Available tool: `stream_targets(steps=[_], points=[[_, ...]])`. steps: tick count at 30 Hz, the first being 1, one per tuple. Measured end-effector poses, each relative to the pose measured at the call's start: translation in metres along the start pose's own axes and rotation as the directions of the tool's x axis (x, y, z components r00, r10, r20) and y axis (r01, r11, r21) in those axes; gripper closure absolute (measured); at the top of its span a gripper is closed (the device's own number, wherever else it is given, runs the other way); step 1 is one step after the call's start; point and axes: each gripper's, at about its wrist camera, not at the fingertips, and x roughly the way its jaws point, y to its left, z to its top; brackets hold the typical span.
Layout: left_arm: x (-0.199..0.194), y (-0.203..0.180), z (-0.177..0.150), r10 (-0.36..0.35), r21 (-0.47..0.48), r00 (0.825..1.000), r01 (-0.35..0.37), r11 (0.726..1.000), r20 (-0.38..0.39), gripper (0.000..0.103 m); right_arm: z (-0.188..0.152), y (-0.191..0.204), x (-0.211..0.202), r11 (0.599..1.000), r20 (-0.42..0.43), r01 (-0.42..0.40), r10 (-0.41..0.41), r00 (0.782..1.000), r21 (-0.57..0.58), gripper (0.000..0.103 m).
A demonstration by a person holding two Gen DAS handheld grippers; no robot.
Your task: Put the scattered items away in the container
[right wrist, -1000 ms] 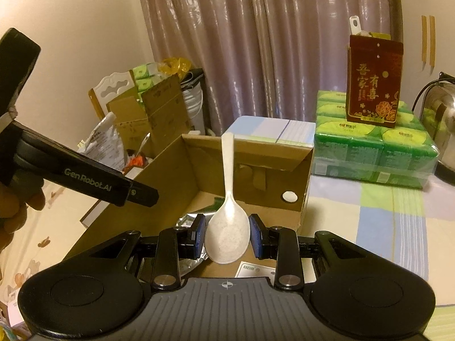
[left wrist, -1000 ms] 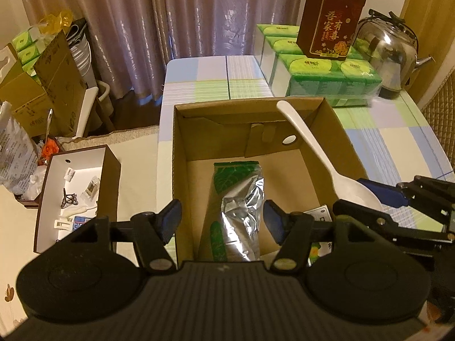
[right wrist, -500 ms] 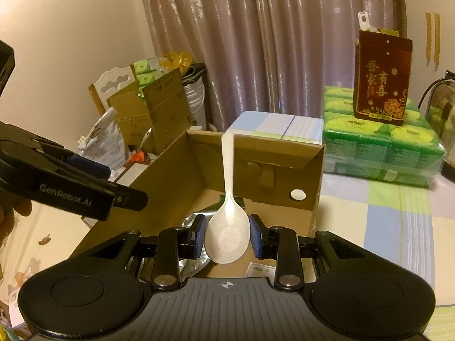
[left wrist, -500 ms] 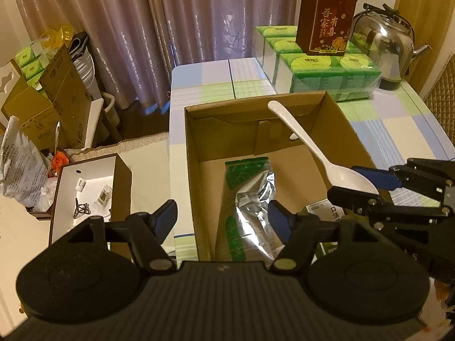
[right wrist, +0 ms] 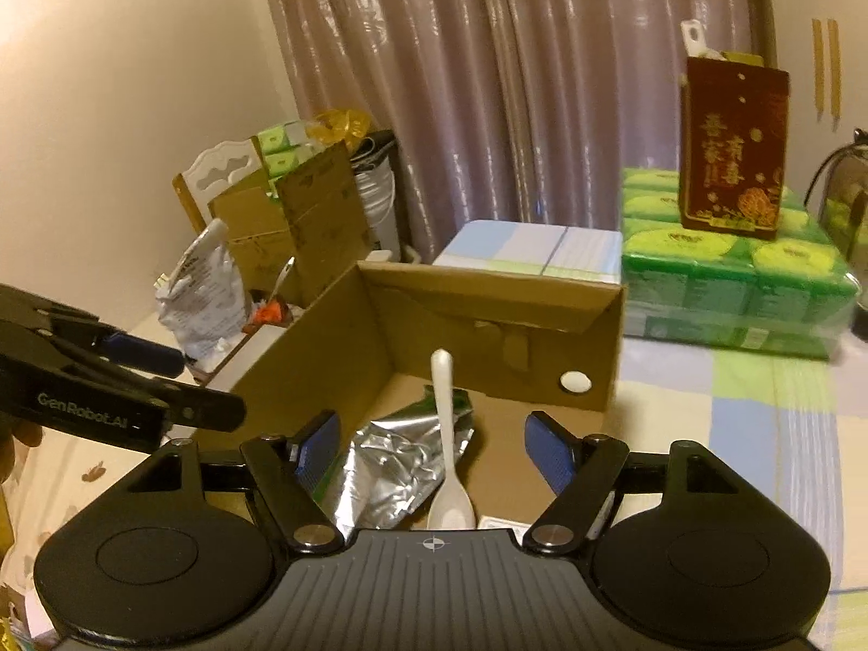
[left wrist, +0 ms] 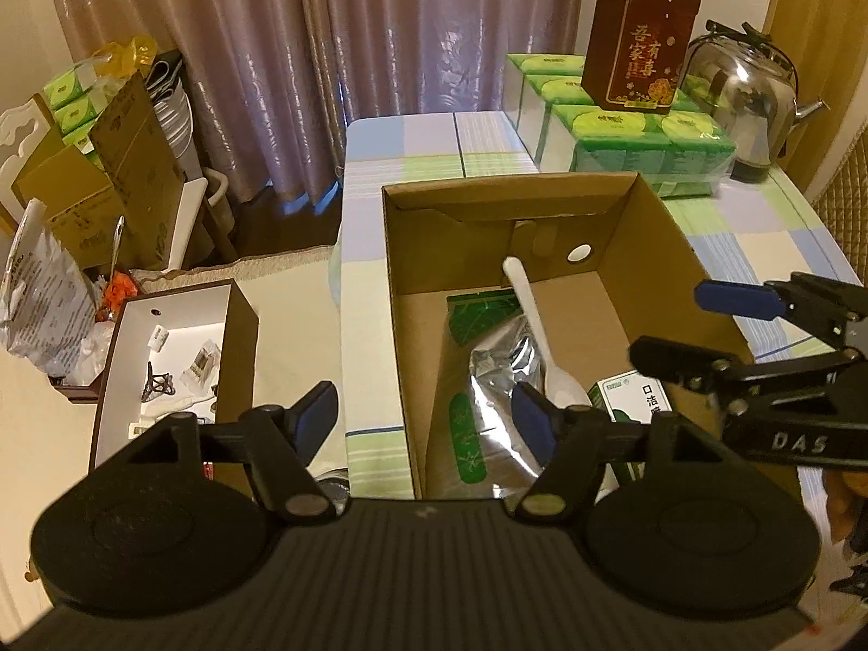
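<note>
An open cardboard box stands on the checked table. Inside it lie a silver and green foil pouch, a white plastic spoon resting on the pouch, and a small green and white carton. My right gripper is open above the box with nothing between its pads; it also shows in the left wrist view. My left gripper is open and empty over the box's near left wall; it also shows in the right wrist view.
Green tissue packs with a dark red gift bag on top stand at the table's back right, beside a steel kettle. Left of the table, on the floor, are a brown-sided tray of small items, cardboard boxes and a plastic bag.
My right gripper has opened and let go of the white spoon, which has dropped into the box onto the foil pouch. My left gripper has stayed open.
</note>
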Motion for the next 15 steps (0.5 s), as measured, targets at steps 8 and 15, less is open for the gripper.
stream_targets(steps=[8,15], points=[[-0.019,-0.006,-0.014,0.008,-0.007,0.999,-0.008,1.0,0.053,0.019,-0.005,-0.002,-0.022,0.999,-0.002,0.027,-0.027,1.0,-0.042,0.026],[-0.045,-0.014,-0.035,0.035,-0.015,0.995,-0.034,0.999,0.089,0.003,-0.02,0.003,-0.054,0.994,0.0,0.041,-0.041,0.999,-0.097,0.013]])
